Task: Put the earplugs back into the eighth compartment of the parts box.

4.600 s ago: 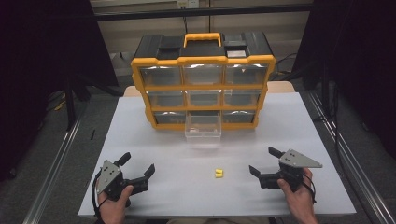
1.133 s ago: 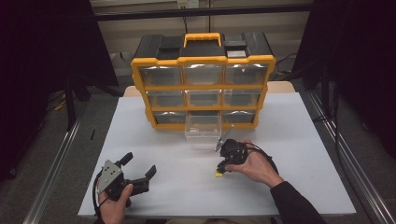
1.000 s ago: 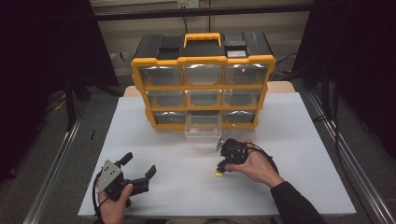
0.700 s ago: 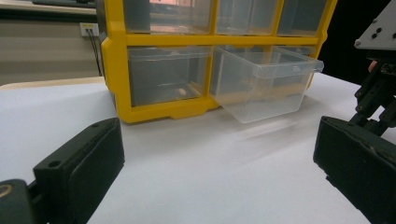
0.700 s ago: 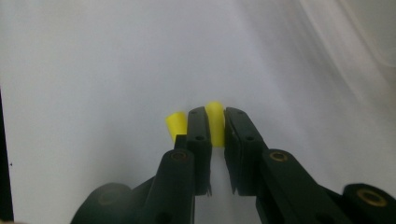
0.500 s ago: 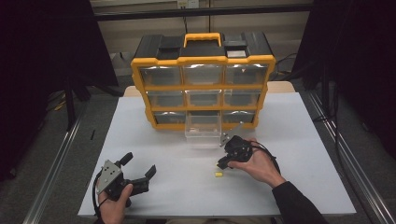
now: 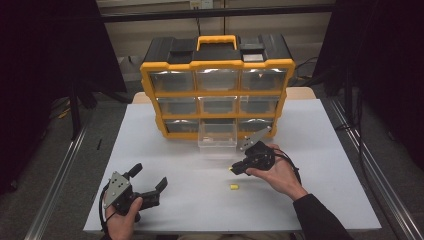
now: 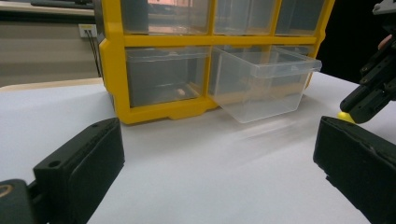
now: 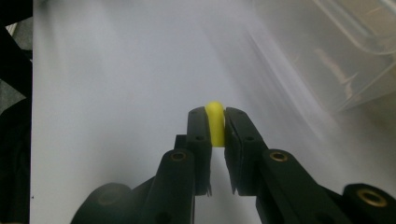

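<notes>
At the near left corner of the white table (image 7: pixel 150 150), the left gripper (image 7: pixel 150 184) is resting in the person's left hand (image 7: pixel 122 220), its jaws standing wide apart with nothing between them. In the left gripper view, the two black jaws are framing bare tabletop, and beyond them the yellow organiser (image 8: pixel 112 60) is standing with its rows of clear drawers.

At the middle of the table, the yellow-and-black organiser (image 7: pixel 217 65) is sitting against the far edge, its carrying handle on top. One clear drawer (image 7: pixel 217 137) from the bottom row is jutting out toward the person; in the left gripper view that pulled-out drawer (image 8: pixel 266 84) is hanging forward of the frame, apart from its neighbours.

In front of the drawer, a second small yellow piece (image 7: pixel 232 187) is lying on the table by itself, just below the right gripper.

To the right of centre, the right gripper (image 7: pixel 234 170) is hovering just in front of the open drawer, held in the person's right hand (image 7: pixel 277 172), with a dark sleeve (image 7: pixel 320 220) trailing toward the table's near edge. Its jaws are nearly closed and are pinching a small yellow piece (image 9: pixel 215 122), which is peeking out rounded above the pads in the right gripper view, clear of the table surface.
</notes>
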Demonstrator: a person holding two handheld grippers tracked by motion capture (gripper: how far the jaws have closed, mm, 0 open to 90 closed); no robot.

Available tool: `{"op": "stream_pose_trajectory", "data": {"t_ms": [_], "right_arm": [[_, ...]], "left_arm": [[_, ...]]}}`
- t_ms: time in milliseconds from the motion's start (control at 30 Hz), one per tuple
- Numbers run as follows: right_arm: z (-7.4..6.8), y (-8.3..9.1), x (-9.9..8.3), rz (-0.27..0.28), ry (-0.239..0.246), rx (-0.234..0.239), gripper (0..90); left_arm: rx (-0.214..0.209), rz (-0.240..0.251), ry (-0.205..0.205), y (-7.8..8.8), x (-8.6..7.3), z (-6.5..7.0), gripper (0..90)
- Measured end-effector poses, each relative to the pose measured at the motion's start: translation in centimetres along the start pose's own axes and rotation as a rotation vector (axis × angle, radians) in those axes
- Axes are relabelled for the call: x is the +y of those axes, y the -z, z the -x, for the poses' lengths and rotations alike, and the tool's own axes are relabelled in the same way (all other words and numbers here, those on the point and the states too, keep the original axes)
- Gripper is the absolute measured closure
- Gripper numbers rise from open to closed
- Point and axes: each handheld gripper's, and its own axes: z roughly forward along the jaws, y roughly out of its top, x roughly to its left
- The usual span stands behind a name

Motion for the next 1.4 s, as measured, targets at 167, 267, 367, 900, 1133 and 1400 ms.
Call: {"op": "stream_pose_trajectory", "data": {"t_ms": [167,267,367,900,1133,1400], "right_arm": [[0.0,0.4,0.3,0.04,0.004,0.0,81.1],[0.0,0.8,0.6,0.066,0.012,0.003,81.1],[-0.1,1.2,0.9,0.078,0.021,-0.001,81.3],[0.1,2.9,3.6,0.138,0.046,-0.028,82.5],[0.2,3.8,4.7,0.159,0.056,-0.045,82.6],[0.2,4.4,5.9,0.166,0.071,-0.055,82.5]], "left_arm": [[-0.001,-0.003,-0.002,0.0,0.0,0.0,2.3],[-0.001,-0.002,-0.004,0.0,0.0,0.0,2.3],[0.001,-0.001,-0.004,0.0,0.0,0.0,2.3],[0.012,0.002,-0.003,0.0,0.0,-0.2,2.5],[0.015,0.004,0.001,0.1,0.0,-0.2,2.5],[0.022,0.015,-0.001,0.2,0.1,-0.2,2.6]]}}
